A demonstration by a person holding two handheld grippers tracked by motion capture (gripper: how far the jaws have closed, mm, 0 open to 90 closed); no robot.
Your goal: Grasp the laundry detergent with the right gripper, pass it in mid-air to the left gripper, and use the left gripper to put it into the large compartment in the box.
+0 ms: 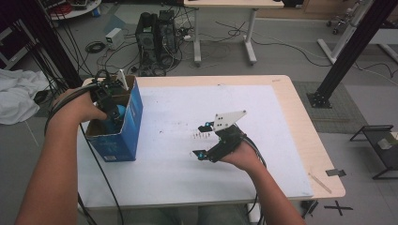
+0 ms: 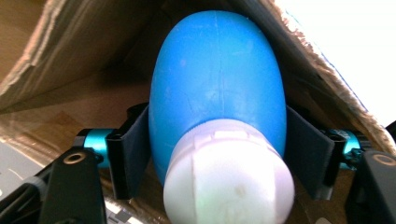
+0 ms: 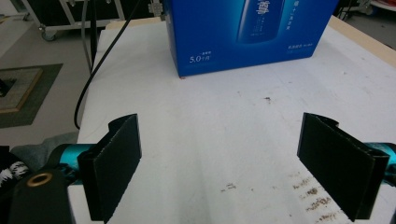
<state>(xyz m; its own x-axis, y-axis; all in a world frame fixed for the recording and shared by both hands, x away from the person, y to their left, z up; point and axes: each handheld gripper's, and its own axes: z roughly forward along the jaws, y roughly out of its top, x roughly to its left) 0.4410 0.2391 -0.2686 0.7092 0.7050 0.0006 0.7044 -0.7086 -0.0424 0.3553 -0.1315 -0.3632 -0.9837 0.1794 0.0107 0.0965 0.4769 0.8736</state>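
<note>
The left gripper point(image 2: 217, 154) hugs the blue bottle point(image 2: 217, 88) inside the blue box point(image 1: 133, 122). The right gripper point(image 3: 233, 168) hangs wide open, holding nothing, over the white table point(image 3: 233, 121).

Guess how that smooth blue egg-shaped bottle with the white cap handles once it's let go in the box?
The blue egg-shaped bottle with the white cap looks rounded and glossy, so probably slippery between flat pads and apt to roll. The left gripper brackets it inside the open blue cardboard box, whose walls should stop any roll. It looks rigid, likely light plastic.
</note>
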